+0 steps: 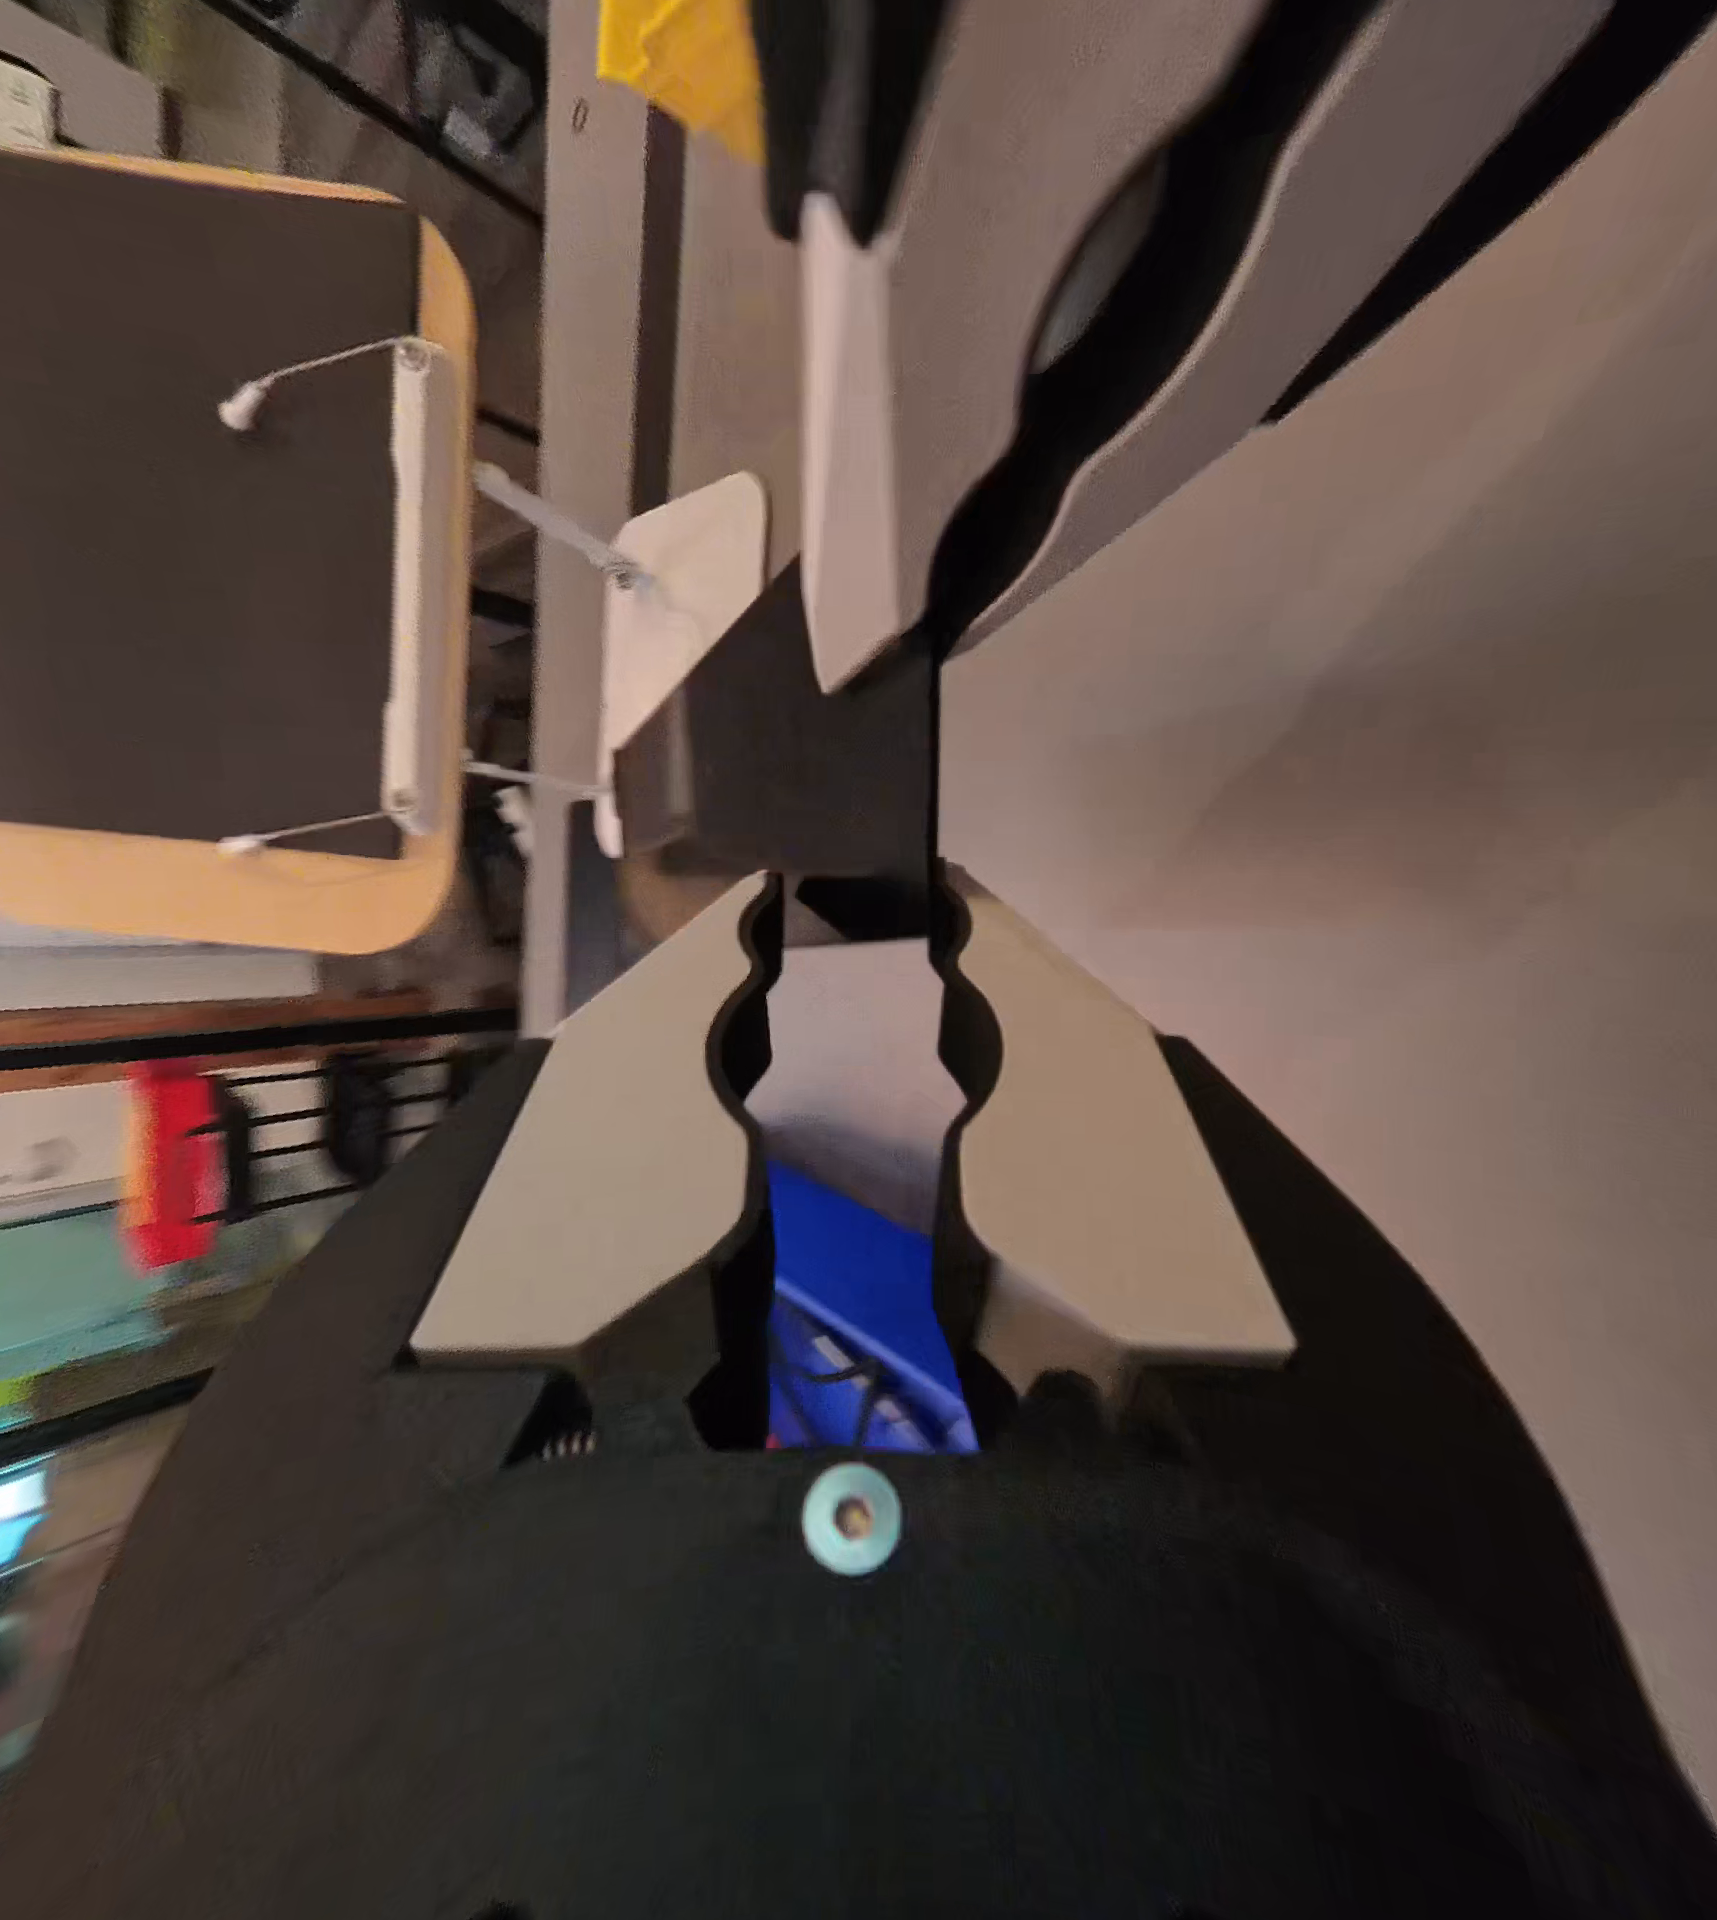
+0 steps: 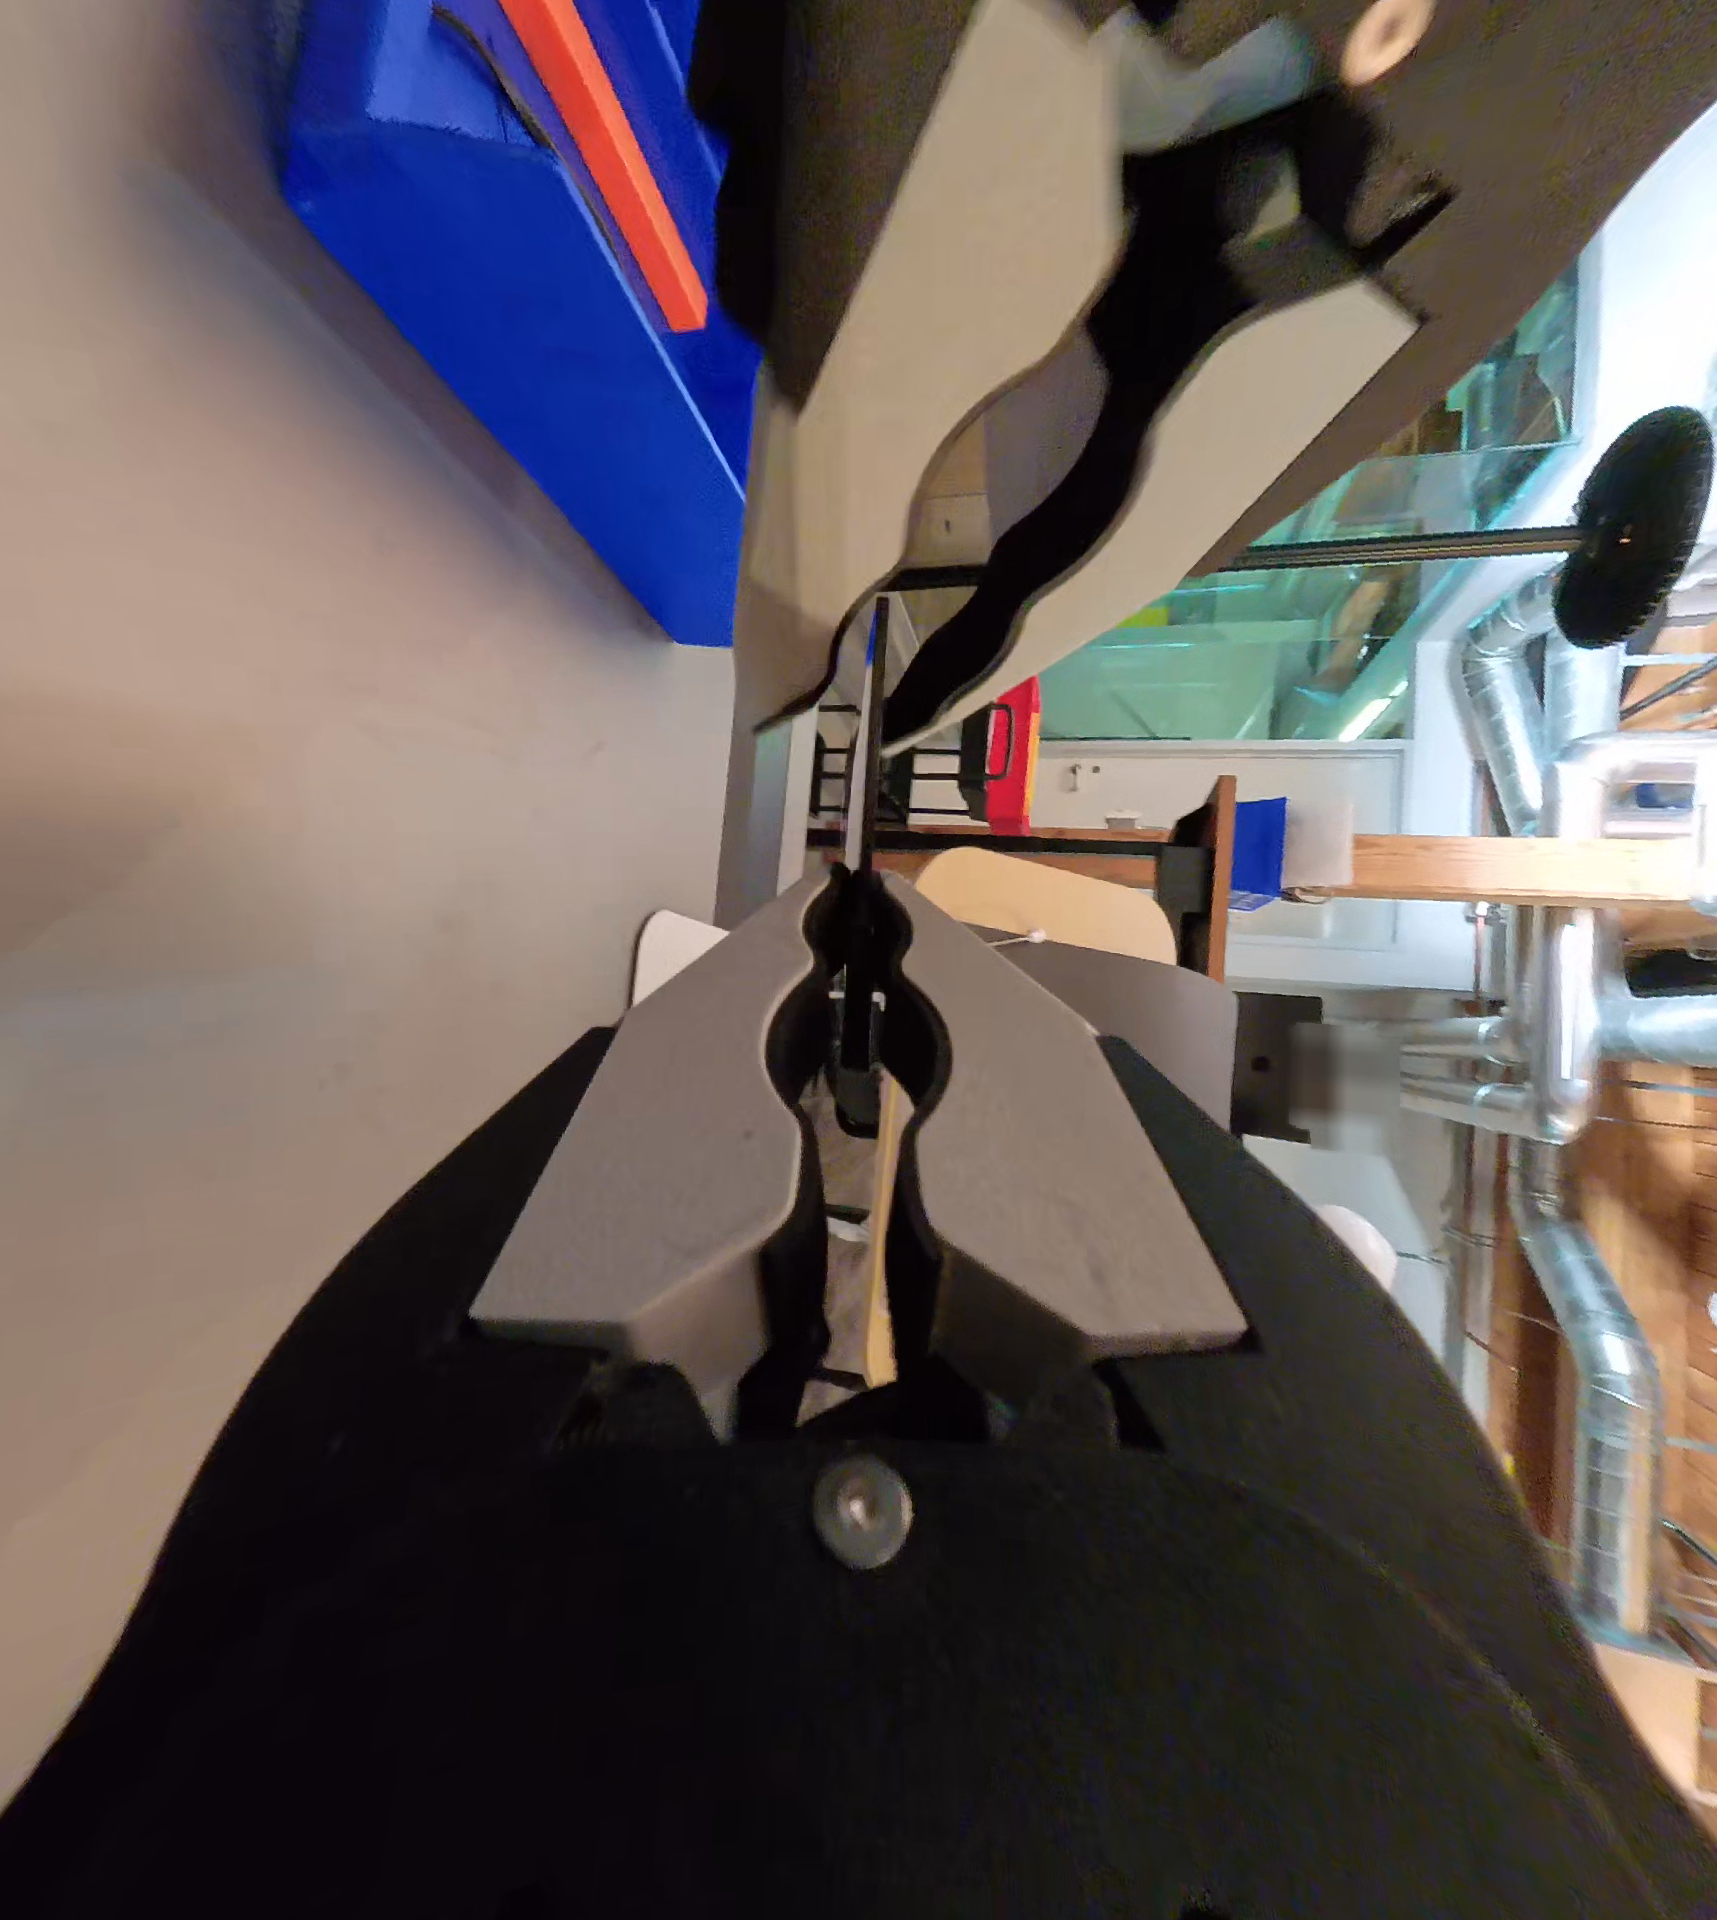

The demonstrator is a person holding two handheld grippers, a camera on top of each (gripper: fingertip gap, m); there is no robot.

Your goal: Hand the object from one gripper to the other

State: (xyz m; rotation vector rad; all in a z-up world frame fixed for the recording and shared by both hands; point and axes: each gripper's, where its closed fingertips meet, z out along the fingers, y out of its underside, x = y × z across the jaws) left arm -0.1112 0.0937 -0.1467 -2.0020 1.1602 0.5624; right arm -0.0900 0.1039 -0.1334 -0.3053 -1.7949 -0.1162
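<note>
Between both sets of grey jaws hangs a thin flat black plate (image 2: 859, 831), edge-on in the right wrist view, the right gripper (image 2: 859, 904) clamped on its near end, the left gripper (image 1: 859, 894) parted around its other edge, beside a grey table (image 2: 210, 831) carrying a blue box (image 2: 521, 312).
</note>
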